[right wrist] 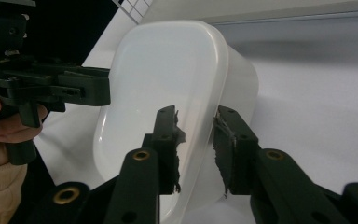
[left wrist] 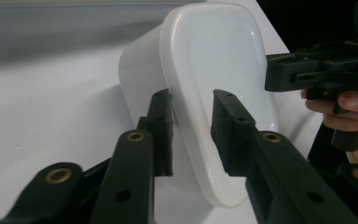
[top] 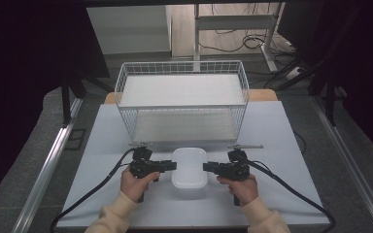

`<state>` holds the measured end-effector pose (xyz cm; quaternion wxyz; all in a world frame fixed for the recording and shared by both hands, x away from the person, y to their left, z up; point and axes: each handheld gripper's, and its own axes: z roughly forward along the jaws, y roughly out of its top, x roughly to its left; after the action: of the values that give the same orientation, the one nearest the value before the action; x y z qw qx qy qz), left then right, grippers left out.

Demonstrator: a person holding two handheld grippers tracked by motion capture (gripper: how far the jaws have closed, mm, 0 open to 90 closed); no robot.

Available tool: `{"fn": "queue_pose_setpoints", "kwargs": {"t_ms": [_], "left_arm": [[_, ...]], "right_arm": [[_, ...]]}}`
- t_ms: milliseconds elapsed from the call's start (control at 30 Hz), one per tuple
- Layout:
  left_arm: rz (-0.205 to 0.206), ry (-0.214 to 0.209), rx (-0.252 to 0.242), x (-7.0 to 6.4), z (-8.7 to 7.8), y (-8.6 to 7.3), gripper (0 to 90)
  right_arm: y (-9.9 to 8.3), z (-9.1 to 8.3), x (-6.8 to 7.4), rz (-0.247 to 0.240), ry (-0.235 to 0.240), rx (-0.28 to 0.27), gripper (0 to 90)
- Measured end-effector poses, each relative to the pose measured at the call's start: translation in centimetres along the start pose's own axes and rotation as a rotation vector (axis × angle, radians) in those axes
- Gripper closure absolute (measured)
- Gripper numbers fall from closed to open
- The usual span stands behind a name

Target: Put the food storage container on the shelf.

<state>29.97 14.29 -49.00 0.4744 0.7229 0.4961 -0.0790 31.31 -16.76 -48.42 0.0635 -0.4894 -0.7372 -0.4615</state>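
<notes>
Your white plastic tub with rounded corners (top: 189,167) sits on the pale bench (top: 102,145), in front of the white wire basket (top: 182,99), its long way pointing from you toward the basket. Your left claw (top: 169,165) and right claw (top: 210,167) face it from each side, equally near (each one part open, its jaws around the tub's rim). You cannot tell if the pads touch the rim, or what is inside.

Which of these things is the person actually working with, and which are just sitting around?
In use: white lidded container, left gripper, right gripper, each with jaws astride the container's rim.

Around: wire basket, table, desk legs and cables behind.
</notes>
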Motion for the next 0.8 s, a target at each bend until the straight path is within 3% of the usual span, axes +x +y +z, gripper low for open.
{"fn": "queue_pose_setpoints", "kwargs": {"t_ms": [167,467,800], "left_arm": [[0.035,0.016,-0.028,-0.5,-1.0,-0.1,77.4],[0.06,0.02,-0.035,-0.8,-1.5,-0.3,78.3],[0.09,0.011,-0.068,-1.5,-2.6,0.0,79.4]], "right_arm": [[-0.5,-0.6,0.6,-0.002,0.024,-0.029,78.9],[-0.6,-0.6,0.8,-0.025,0.028,-0.039,79.0],[-0.3,-1.3,1.8,-0.107,0.024,-0.085,79.0]]}}
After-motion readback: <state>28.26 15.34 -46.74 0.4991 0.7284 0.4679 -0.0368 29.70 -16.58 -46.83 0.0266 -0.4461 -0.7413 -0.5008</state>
